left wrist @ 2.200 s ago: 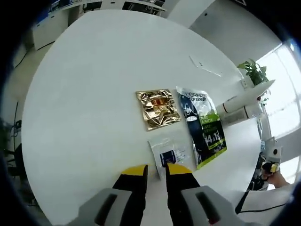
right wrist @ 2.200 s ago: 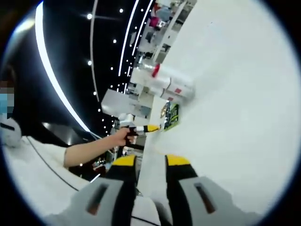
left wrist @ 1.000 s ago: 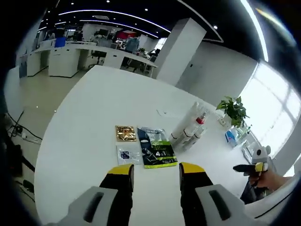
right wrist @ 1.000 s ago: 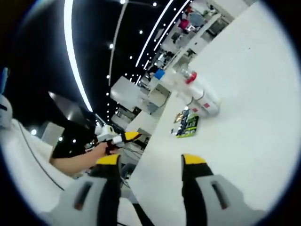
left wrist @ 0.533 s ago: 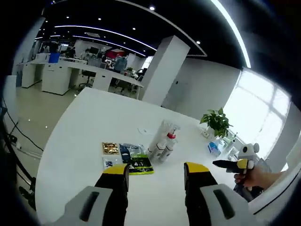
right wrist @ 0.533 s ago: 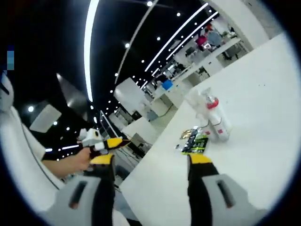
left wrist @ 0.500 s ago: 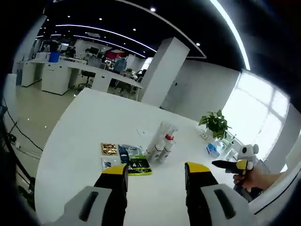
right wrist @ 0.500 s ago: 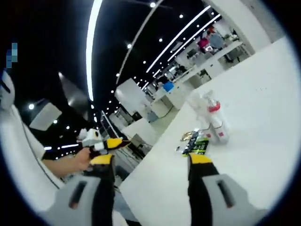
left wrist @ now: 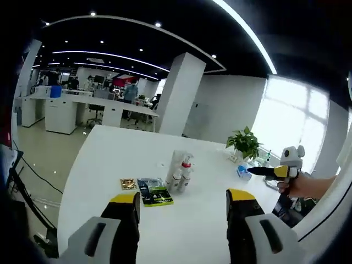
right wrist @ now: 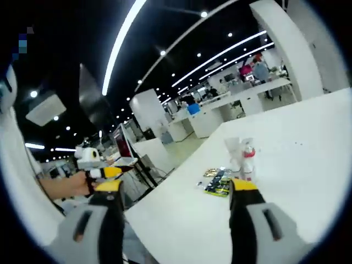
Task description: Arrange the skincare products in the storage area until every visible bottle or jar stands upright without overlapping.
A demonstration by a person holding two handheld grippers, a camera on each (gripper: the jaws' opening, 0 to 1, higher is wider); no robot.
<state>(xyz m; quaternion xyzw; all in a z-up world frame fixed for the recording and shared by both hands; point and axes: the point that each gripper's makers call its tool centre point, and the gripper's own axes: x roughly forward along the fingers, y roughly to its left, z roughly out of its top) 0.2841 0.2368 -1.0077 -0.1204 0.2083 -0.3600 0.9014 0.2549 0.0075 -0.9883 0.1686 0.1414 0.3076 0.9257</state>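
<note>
Left gripper (left wrist: 184, 201): grey body, black jaws, yellow tips.

The labels on the bottles (left wrist: 180, 172) and on the packets (left wrist: 154, 192) are too small to be read. How many bottles are clustered cannot be told. The table (left wrist: 110, 159) is cut off behind the jaws.

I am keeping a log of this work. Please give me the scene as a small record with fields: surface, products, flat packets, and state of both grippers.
surface: round white table
products: white bottles, one with a red cap, standing close together
flat packets: gold sachet and dark packet with green, lying flat beside the bottles
left gripper: open, holding nothing, away from the products
right gripper: open, holding nothing
</note>
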